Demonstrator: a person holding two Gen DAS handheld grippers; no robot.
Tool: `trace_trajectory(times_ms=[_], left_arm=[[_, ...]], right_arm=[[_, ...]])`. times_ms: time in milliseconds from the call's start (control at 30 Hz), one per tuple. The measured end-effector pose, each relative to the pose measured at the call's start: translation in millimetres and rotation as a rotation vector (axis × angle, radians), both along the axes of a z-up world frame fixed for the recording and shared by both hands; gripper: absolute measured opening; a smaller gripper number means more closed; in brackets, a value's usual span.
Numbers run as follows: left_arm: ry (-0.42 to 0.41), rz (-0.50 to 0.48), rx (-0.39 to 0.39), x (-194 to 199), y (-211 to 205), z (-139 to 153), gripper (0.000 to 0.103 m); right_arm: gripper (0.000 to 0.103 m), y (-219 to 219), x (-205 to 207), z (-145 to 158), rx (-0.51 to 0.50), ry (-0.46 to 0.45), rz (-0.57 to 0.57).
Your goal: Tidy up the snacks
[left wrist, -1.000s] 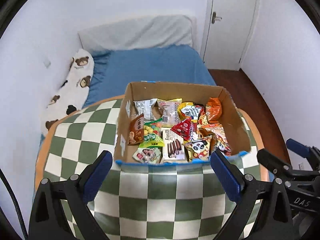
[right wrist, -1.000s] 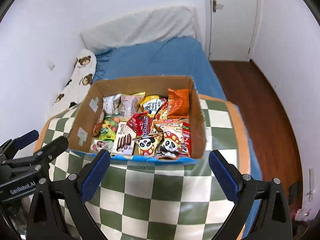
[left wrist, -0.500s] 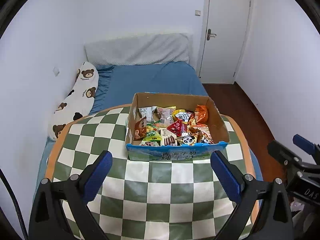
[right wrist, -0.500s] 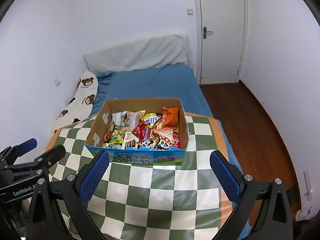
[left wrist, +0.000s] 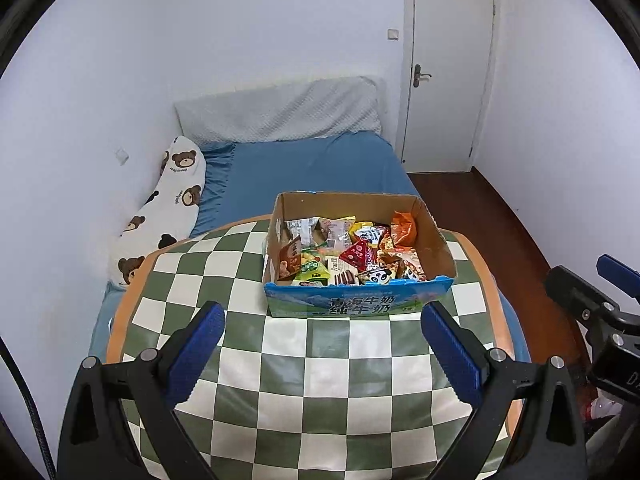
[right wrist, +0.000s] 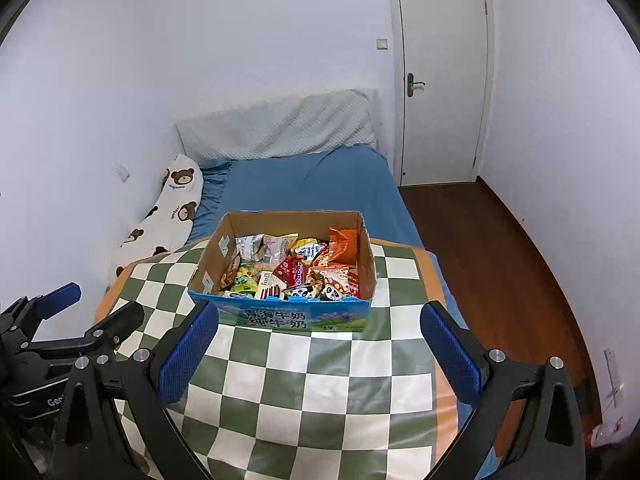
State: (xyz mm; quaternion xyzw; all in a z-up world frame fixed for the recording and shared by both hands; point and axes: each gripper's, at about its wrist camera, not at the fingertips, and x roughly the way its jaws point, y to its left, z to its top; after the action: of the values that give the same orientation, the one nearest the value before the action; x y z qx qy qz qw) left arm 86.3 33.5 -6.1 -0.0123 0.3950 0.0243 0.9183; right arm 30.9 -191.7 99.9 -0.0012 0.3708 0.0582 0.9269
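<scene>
A cardboard box [left wrist: 438,248] with a blue printed front holds several snack packets [left wrist: 352,256] and stands at the far side of a green-and-white checked table [left wrist: 312,392]. The box also shows in the right wrist view [right wrist: 366,252], with the packets [right wrist: 296,272] inside. My left gripper [left wrist: 322,344] is open and empty, held well back from the box above the table. My right gripper [right wrist: 318,344] is open and empty at a like distance. Each gripper shows at the edge of the other's view.
A bed with a blue sheet [left wrist: 312,168] lies behind the table, with a bear-print pillow [left wrist: 168,204] along the left wall. A white door [left wrist: 448,68] is at the back right. Wooden floor [right wrist: 488,256] runs along the right of the table.
Both grippers have pulled back and up from the box, which now looks smaller and farther off. Both stay open and empty.
</scene>
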Motion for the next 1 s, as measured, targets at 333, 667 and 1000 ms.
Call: trace_trajectory(times_ms=[333, 667, 1000], left_arm=[[-0.013, 0.043, 0.0, 36, 6, -11, 0.103], [0.046, 0.031, 0.022, 80, -1, -45, 0.103], [0.125, 0.026, 0.007, 115, -4, -73, 0.103]], right_arm=[[0.103, -1, 34, -26, -0.01, 0.029, -0.031], [0.103, -4, 86, -59, -0.022, 0.065, -0.076], [0.103, -6, 126, -96, -0.037, 0.141, -0.095]])
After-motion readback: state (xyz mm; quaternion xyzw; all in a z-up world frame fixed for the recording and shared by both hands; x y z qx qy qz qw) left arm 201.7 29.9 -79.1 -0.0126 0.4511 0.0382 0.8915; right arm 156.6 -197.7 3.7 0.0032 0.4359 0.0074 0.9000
